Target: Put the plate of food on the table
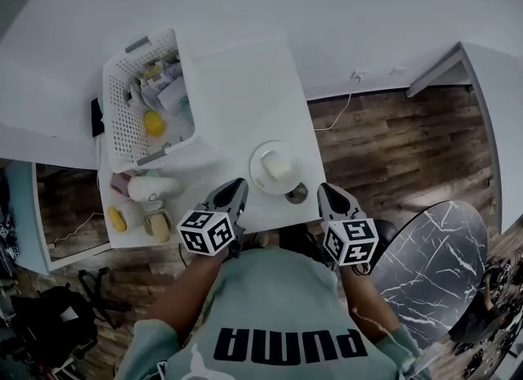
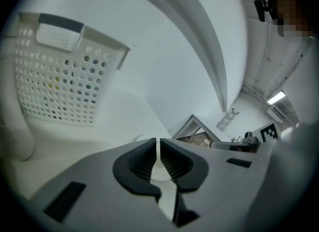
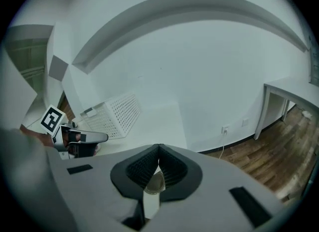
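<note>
Plate [image 1: 274,167] carrying pale food block [image 1: 279,163], sitting on white worktop [image 1: 237,92] near its 6 o'clock edge. Left tongs [image 1: 238,184] hanging at plate's 7 o'clock, jaws pressing together, gripping nothing. Right tongs [image 1: 324,190] hanging at plate's 4 o'clock, jaws likewise meeting, empty. Small dark round item [image 1: 297,194] lying just beside plate at 5 o'clock. Perforated white basket [image 1: 122,137] standing at plate's 10 o'clock, holding mixed items.

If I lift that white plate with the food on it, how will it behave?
Probably rigid: the plate looks like a hard round dish. The pale food block seems loose on top, so tilting may slide it off.
</note>
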`<act>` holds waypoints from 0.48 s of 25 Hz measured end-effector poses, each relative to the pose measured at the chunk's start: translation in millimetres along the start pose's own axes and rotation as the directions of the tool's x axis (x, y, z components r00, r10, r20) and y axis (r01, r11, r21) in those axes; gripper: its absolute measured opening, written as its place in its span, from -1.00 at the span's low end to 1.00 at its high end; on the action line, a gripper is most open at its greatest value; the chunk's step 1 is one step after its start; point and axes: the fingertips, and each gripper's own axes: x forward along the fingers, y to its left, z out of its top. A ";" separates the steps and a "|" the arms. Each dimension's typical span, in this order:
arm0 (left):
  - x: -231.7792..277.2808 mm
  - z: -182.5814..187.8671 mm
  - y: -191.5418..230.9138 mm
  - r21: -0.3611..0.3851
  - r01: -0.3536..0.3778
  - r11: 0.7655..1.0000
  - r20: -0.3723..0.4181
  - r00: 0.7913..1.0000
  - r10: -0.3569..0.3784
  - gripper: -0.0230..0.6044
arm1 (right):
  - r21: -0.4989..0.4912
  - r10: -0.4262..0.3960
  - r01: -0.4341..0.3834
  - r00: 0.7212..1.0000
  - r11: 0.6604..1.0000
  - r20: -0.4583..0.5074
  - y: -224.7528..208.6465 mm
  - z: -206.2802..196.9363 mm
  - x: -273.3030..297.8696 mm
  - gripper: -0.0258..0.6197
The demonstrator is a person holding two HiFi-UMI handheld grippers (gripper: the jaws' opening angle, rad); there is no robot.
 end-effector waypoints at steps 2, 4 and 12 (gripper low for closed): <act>8.6 -5.1 7.8 -0.028 -0.018 0.999 -0.028 0.999 0.018 -0.82 | 0.016 0.041 -0.040 0.998 0.999 -0.051 -2.6 -4.6 16.1 -0.90; 18.4 -10.8 17.3 -0.057 -0.041 0.998 -0.058 0.998 0.038 -0.76 | 0.041 0.080 -0.077 0.992 0.996 -0.097 -4.7 -9.7 31.0 -0.89; 45.4 -33.1 51.4 -0.147 -0.112 0.983 -0.156 0.984 0.089 -0.59 | 0.118 0.151 -0.129 0.967 0.985 -0.205 -17.8 -26.7 69.0 -0.89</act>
